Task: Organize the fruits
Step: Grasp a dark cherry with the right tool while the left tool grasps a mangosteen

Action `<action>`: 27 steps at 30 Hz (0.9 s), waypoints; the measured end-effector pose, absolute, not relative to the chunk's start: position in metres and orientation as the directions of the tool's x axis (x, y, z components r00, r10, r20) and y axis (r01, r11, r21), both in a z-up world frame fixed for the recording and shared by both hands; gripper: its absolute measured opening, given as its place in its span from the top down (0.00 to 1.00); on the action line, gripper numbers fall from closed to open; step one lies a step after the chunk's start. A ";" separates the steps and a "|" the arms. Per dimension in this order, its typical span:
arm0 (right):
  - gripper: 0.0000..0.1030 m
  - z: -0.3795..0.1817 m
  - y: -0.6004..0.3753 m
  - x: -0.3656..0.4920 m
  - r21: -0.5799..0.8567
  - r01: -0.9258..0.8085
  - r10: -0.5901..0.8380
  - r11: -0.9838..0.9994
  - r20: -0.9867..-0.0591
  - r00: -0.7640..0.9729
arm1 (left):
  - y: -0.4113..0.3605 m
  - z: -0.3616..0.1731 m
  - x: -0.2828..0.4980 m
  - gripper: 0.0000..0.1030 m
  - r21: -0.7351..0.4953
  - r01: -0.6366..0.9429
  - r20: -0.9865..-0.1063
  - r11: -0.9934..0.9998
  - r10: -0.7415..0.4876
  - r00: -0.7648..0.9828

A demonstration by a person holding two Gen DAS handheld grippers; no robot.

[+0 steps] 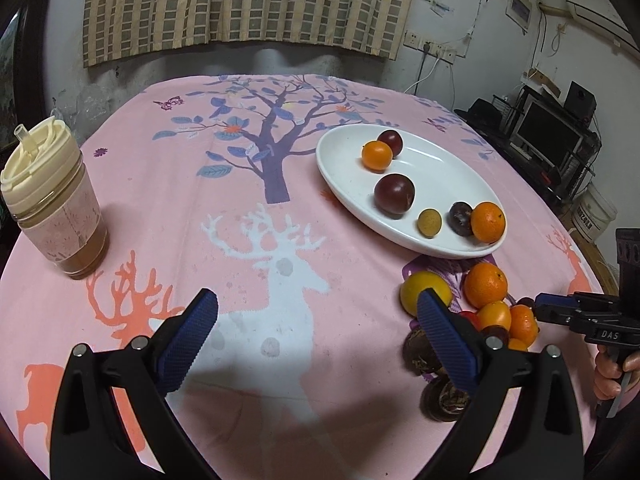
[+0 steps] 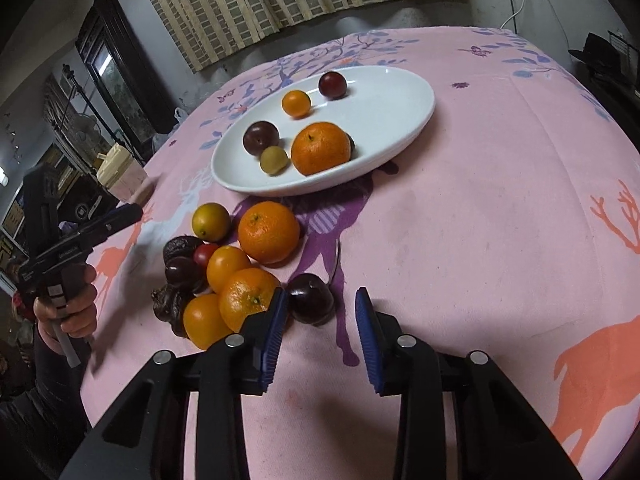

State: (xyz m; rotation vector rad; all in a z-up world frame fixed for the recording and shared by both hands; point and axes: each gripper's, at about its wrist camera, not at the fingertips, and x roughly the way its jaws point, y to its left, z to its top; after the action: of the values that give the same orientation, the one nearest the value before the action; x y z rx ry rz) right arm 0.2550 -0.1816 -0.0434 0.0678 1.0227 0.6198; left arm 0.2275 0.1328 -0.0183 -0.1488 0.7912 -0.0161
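Observation:
A white oval plate [image 1: 436, 160] [image 2: 388, 96] holds two oranges, some dark plums and a small yellow-green fruit. In front of it, a pile of loose fruit [image 2: 240, 276] lies on the pink cloth: oranges, a yellow fruit [image 2: 211, 222], a red fruit and dark wrinkled ones. A dark plum [image 2: 310, 304] lies at the pile's right edge. My right gripper [image 2: 322, 294] straddles this plum, which touches the left pad while a gap remains at the right pad. My left gripper [image 1: 318, 300] is open wide over bare cloth, left of the pile, with nothing between its fingers. The right gripper [image 1: 538, 306] reaches into the pile from the right.
A lidded drink cup with a straw [image 1: 52, 200] stands at the table's left edge. The pink tablecloth [image 1: 240, 208] covers a round table. A wall with a curtain lies behind it. Shelves with a monitor [image 1: 548, 136] stand to the right.

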 end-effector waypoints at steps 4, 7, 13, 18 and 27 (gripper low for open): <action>0.71 -0.044 -0.176 0.254 0.317 -0.470 0.509 0.824 -0.780 0.365 | 0.128 -0.017 0.224 0.05 -0.129 -0.024 -0.703 0.991 -0.074 0.707; 0.71 -0.043 -0.171 0.254 0.288 -0.483 0.494 0.827 -0.782 0.381 | 0.124 -0.016 0.220 0.05 -0.131 -0.010 -0.700 0.991 -0.085 0.709; 0.71 -0.043 -0.164 0.257 0.233 -0.491 0.460 0.839 -0.786 0.413 | 0.118 -0.015 0.214 0.05 -0.121 0.010 -0.694 0.993 -0.092 0.715; 0.71 -0.044 -0.155 0.260 0.173 -0.502 0.422 0.847 -0.793 0.439 | 0.118 -0.015 0.211 0.05 -0.125 0.008 -0.691 0.992 -0.092 0.717; 0.72 -0.046 -0.153 0.262 0.174 -0.507 0.426 0.844 -0.792 0.438 | 0.120 -0.017 0.207 0.05 -0.133 0.003 -0.696 0.991 -0.095 0.712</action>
State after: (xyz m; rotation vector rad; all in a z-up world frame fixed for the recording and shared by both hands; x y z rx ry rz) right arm 0.2623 -0.1533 -0.0457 -0.0946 0.9549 0.5814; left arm 0.2065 0.1201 -0.0175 -0.1251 0.7770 -0.0548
